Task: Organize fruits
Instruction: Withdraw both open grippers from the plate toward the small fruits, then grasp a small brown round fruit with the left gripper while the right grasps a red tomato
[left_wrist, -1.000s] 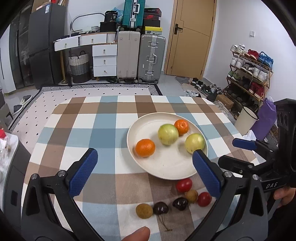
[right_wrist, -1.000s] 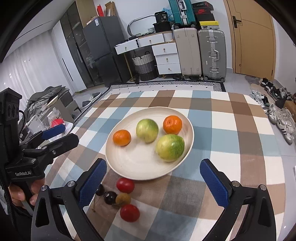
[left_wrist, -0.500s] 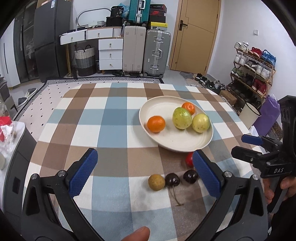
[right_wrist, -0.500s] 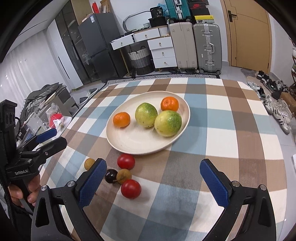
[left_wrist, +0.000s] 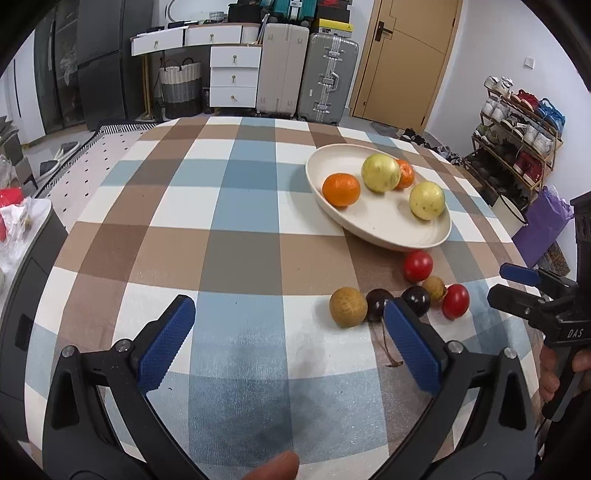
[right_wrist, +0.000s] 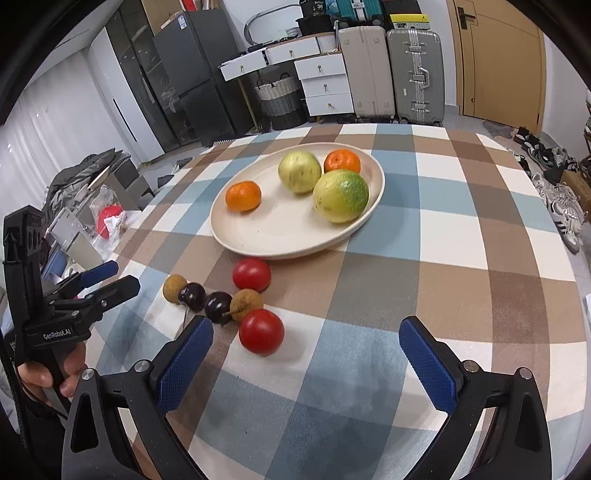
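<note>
Plate (right_wrist: 236, 236) holds two oranges (right_wrist: 243, 196) and two guavas (right_wrist: 340, 196) (both tongs (left_wrist: 288, 332) (right_wrist: 306, 354) wide).

Left wrist view low over desk (left_wrist: 243, 206), facing doorway wall, plate (left_wrist: 428, 242) at 1 o'clock, right wrist view close, plate (right_wrist: 258, 243) at 12 o'clock, both share plate, loose fruit, each other's tool.
</note>
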